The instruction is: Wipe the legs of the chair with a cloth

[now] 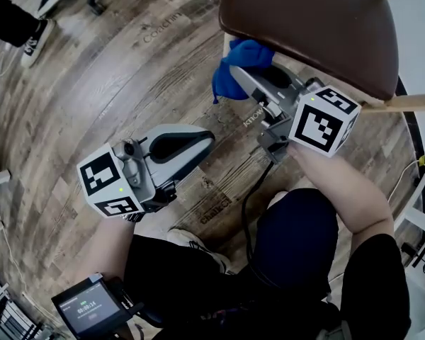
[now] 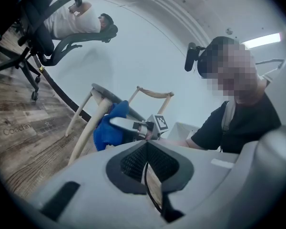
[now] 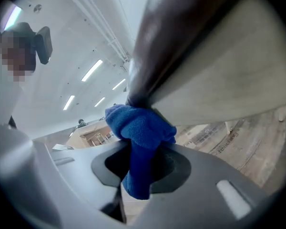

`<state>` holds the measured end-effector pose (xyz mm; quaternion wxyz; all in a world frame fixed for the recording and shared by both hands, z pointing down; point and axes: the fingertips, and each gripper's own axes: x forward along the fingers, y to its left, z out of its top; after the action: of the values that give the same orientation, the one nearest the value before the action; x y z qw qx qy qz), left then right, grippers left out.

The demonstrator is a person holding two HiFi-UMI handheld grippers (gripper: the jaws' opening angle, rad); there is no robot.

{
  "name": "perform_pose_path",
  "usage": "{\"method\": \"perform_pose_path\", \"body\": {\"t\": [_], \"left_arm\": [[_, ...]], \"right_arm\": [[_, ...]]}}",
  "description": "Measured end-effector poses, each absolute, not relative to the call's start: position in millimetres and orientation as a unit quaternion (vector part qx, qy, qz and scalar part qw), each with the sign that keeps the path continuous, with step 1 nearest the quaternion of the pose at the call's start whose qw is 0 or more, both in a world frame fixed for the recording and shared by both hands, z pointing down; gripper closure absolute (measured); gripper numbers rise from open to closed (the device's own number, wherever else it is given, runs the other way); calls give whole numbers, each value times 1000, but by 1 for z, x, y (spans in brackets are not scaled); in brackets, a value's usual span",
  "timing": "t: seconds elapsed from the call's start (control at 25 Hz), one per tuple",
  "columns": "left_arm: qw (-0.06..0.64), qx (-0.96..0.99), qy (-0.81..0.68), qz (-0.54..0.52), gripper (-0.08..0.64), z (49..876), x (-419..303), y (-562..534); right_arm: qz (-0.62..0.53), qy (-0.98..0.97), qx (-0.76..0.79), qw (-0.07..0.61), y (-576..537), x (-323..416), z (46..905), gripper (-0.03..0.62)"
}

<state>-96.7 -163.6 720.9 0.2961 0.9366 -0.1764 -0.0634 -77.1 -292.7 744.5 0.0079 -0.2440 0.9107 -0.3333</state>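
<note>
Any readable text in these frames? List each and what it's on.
"Coachin" (faint, approximate): print on the wood floor.
Lettering on the right tool's body: too blurred to read.
Small screen digits: too small to read.
Marker cubes, blue cloth: no words.

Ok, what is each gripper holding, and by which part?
The right gripper is shut on the blue cloth, pinched across its bunched middle. The left gripper holds nothing, jaws together.

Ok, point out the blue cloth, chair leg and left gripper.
blue cloth (image 3: 140, 128), right gripper view, bunched top.
chair leg (image 2: 88, 129), left gripper view, mid-shaft.
left gripper (image 1: 205, 142), head view, jaw tips.
</note>
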Motion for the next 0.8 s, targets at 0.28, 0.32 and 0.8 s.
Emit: {"method": "perform_pose_path", "body": {"t": [0.28,0.32,0.8], "left_arm": [[290,942,-157,-64,561,715,-80,-165],[289,942,-156,-64,561,714,-78,-166],[309,931,-176,-87,561,686,-60,-167]], "right_arm": [[-368,892,-260,27,-271,-17,719,499],[-364,892,-268,26,-268,-7,717,500],[-383,814,-434,45,-256,134,699,500]]}}
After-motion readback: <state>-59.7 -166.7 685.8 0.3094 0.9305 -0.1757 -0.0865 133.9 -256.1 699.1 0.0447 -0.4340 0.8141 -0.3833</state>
